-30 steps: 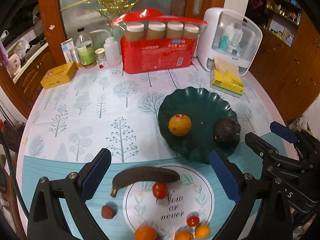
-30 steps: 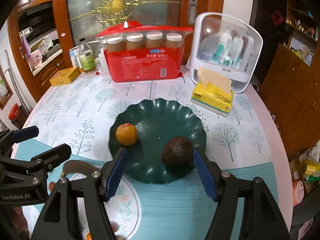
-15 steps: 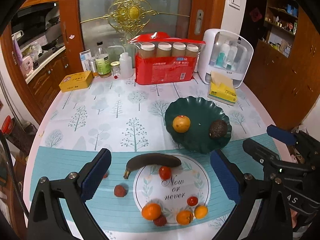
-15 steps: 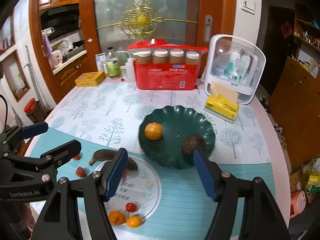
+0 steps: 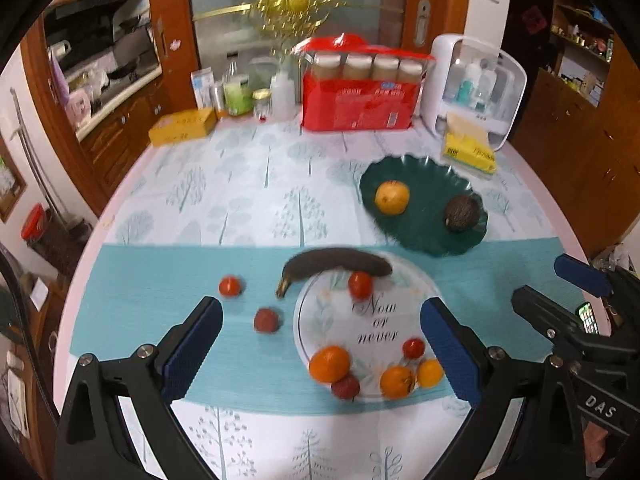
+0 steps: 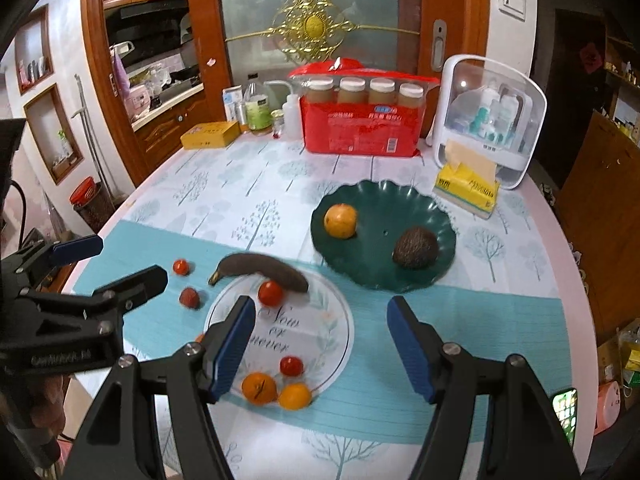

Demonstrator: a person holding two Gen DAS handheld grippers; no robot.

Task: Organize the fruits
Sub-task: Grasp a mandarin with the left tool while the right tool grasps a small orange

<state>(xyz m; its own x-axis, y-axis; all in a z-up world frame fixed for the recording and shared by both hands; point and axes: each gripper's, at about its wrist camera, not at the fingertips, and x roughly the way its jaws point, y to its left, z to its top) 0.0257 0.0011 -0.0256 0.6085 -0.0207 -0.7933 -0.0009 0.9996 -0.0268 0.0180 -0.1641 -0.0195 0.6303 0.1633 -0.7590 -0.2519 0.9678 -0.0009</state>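
Observation:
A dark green scalloped plate [image 5: 424, 236] [image 6: 372, 276] holds an orange [image 5: 392, 198] [image 6: 340, 220] and a dark avocado [image 5: 462, 213] [image 6: 415, 248]. A blackened banana [image 5: 336, 266] [image 6: 260, 270] lies on the blue mat beside a round "Now or never" print. Small tomatoes [image 5: 360, 285] [image 6: 270, 293], small oranges [image 5: 330, 364] [image 6: 259, 389] and red lychee-like fruits [image 5: 265, 320] [image 6: 189, 298] lie loose around it. My left gripper [image 5: 320, 354] is open and empty, held above the near fruits. My right gripper [image 6: 320, 344] is open and empty, above the mat.
At the back stand a red pack of jars [image 5: 360, 92], a white organiser box [image 5: 476, 88], a yellow tissue pack [image 5: 470, 148], a yellow box [image 5: 182, 130] and bottles [image 5: 236, 92]. The round table's edge curves close on both sides.
Both grippers have pulled back and up from the table, so more of it shows. The avocado now lies free on the plate, away from the right gripper. Both stay open.

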